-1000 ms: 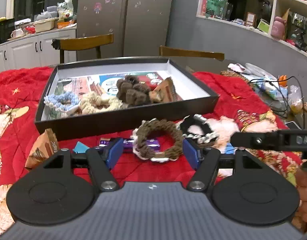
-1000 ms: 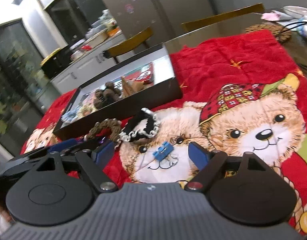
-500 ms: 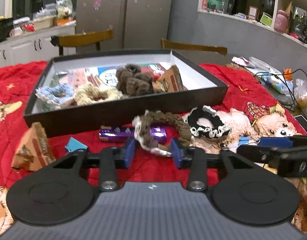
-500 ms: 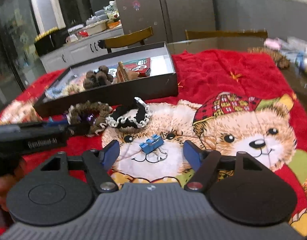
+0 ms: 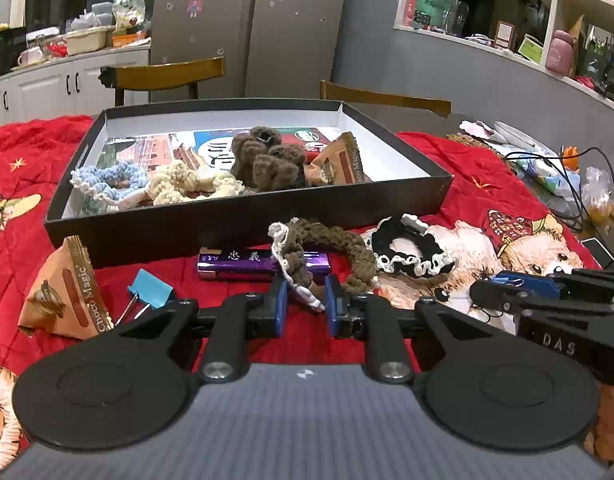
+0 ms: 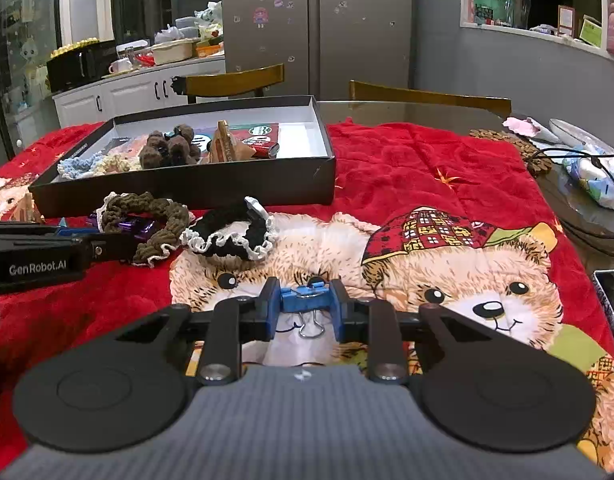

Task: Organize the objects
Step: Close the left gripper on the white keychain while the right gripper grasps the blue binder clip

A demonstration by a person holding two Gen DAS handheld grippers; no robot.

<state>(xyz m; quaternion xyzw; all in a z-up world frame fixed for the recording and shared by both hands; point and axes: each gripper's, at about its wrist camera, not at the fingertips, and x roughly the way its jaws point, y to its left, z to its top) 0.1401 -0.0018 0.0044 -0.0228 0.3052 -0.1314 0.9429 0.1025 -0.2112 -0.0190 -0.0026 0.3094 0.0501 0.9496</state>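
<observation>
A brown scrunchie (image 5: 331, 240) with white lace trim lies on the red blanket in front of the black box (image 5: 243, 224). My left gripper (image 5: 305, 300) is closing, its pads pinching the scrunchie's near edge. In the right wrist view my right gripper (image 6: 305, 308) is closing too, and a blue binder clip (image 6: 305, 300) spans the gap between its pads, over the printed bear. The box holds blue, cream and dark brown scrunchies and a snack packet. A black-and-white scrunchie (image 5: 411, 252) lies just right of the brown one.
A purple bar (image 5: 243, 266) lies under the brown scrunchie. A light blue binder clip (image 5: 151, 290) and a Choco Magic packet (image 5: 67, 292) sit to the left. Cables and clutter (image 5: 567, 176) crowd the table's right edge. Two wooden chairs stand behind the table.
Both grippers' jaws have narrowed from wide apart: the left onto the brown scrunchie's edge, the right onto the blue binder clip. The right gripper rolled level and the left sank slightly.
</observation>
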